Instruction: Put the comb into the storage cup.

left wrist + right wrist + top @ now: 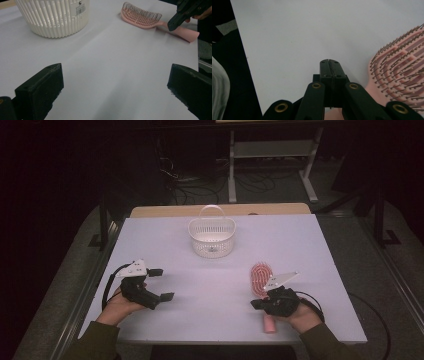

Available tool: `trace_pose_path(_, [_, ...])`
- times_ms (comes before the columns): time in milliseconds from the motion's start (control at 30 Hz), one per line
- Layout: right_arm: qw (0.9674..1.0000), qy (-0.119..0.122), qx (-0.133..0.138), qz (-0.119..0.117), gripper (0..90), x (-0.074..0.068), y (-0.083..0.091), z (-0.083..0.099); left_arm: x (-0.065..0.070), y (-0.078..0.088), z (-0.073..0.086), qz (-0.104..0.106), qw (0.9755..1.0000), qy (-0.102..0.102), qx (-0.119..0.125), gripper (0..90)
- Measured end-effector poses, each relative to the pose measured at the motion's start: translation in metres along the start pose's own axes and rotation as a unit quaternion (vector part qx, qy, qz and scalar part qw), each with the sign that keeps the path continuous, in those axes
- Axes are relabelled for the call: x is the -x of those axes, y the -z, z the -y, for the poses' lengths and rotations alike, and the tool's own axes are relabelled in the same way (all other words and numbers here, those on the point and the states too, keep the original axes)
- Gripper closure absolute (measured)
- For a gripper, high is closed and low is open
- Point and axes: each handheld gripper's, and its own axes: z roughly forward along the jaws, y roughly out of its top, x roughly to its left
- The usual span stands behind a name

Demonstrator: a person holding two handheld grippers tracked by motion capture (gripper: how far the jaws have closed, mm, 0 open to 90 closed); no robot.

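While our left gripper [161, 284] rests near the left edge of the table [310, 250] with its jaws spread wide and nothing between them, our right gripper [256, 304] sits near the front right, over the neck of the brush [260, 276]. From the right gripper view, its two jaws stand pressed flat together, pad against pad, with no gap and nothing caught between them. They meet just above the pink plastic where the brush head narrows toward the handle; whether they rest on it we cannot tell.

The brush lies on the table with its bristles up. Seen from above, its head points away from us toward the basket [211, 237], and the end of its handle shows near the front edge, beside our right hand [300, 312]. From the left gripper view the brush [142, 18] lies flat across the far right of the white surface, and the right gripper [172, 24] hangs over its handle just behind the head.

The basket, white and slatted with an arched handle, stands upright near the far middle of the table, well apart from both grippers and from the brush. In the left gripper view it stands [53, 17] at the upper left, a label on its wall.

Our left hand [120, 302] holds its gripper level, pointing across the table toward the right, well apart from the brush.
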Motion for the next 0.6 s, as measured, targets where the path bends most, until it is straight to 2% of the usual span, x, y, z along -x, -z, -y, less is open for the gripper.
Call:
trace_pose_path(167, [0.9999,0.006,-0.008,0.002,88.7,0.0004,-0.0008,0.0009,-0.0002,0.0001,0.0,0.0,1.0,0.0,0.0,0.0])
trace_pose_path(600, [0.9995,0.004,-0.031,0.005,88.7,0.0029,-0.003,0.0034,-0.0006,0.0004,0.0001,-0.001,1.0,0.0,0.001,0.0])
